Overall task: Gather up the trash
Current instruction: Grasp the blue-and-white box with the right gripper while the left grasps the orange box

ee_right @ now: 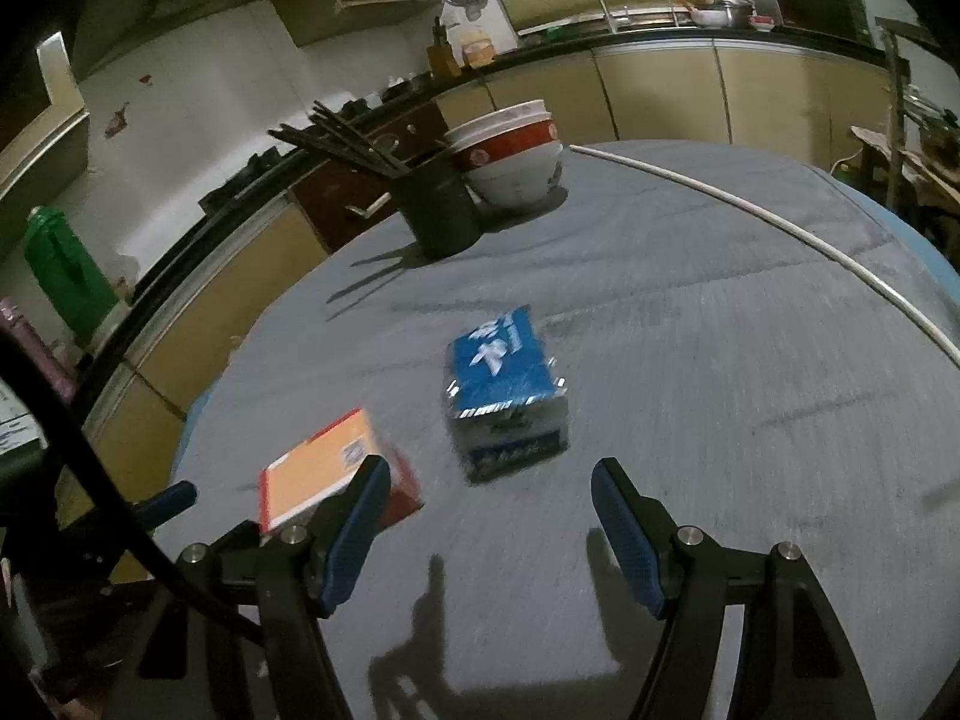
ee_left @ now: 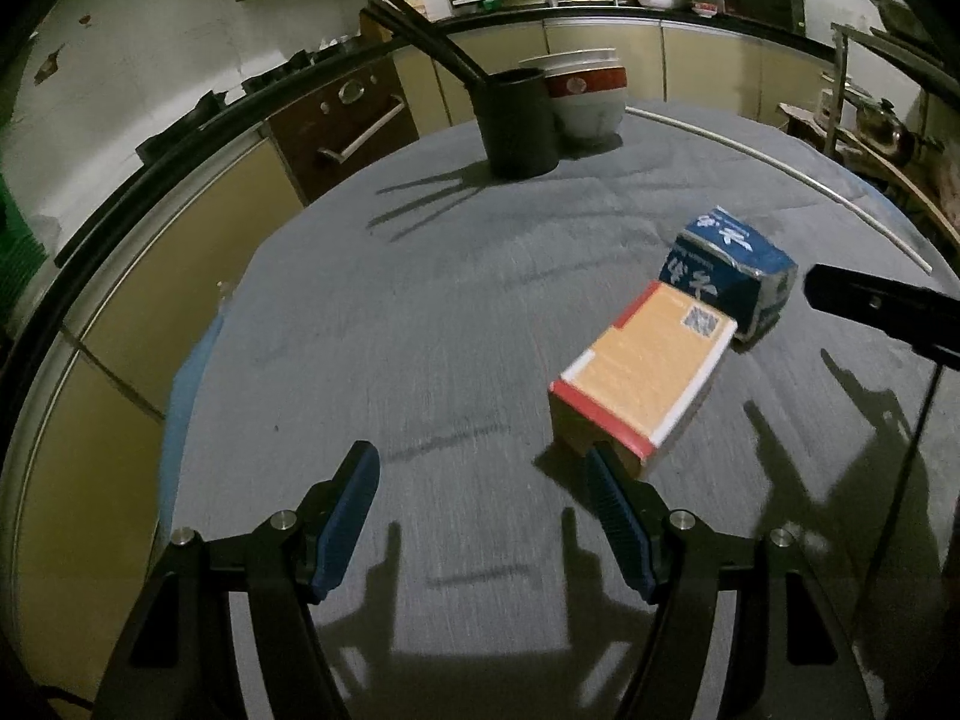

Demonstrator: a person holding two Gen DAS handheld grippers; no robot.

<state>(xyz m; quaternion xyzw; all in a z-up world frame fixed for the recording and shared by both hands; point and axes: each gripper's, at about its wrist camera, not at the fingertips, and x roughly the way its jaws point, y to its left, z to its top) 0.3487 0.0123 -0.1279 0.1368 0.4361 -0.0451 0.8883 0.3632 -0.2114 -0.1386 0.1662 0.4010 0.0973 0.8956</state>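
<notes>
1. Left wrist view: our left gripper (ee_left: 483, 468) hovers over the table with its fingers spread wide and nothing between them. The orange box (ee_left: 645, 375) lies flat just ahead and to the right, its near red-edged corner beside the right finger; whether they touch we cannot tell.
2. The blue carton (ee_left: 729, 270) lies just beyond the orange box, their ends meeting or nearly so. A dark finger of our right gripper (ee_left: 876, 303) enters from the right edge, near the carton.
3. In the right wrist view, our right gripper (ee_right: 483, 483) is also spread wide and empty, with the blue carton (ee_right: 507, 390) just ahead of the gap between its fingers. The orange box (ee_right: 327, 471) lies to the left, partly behind the left finger.
4. Both boxes rest on a round table covered in grey cloth (ee_left: 420, 312). At its far side stand a dark holder (ee_left: 519, 120) with chopsticks and stacked bowls (ee_left: 585, 93), touching or nearly so. A thin white rod (ee_right: 780, 228) lies along the right side.
5. Kitchen cabinets (ee_left: 708, 63) and a worktop with a sink ring the room.
6. The carton's print is blurred and unreadable to us.
</notes>
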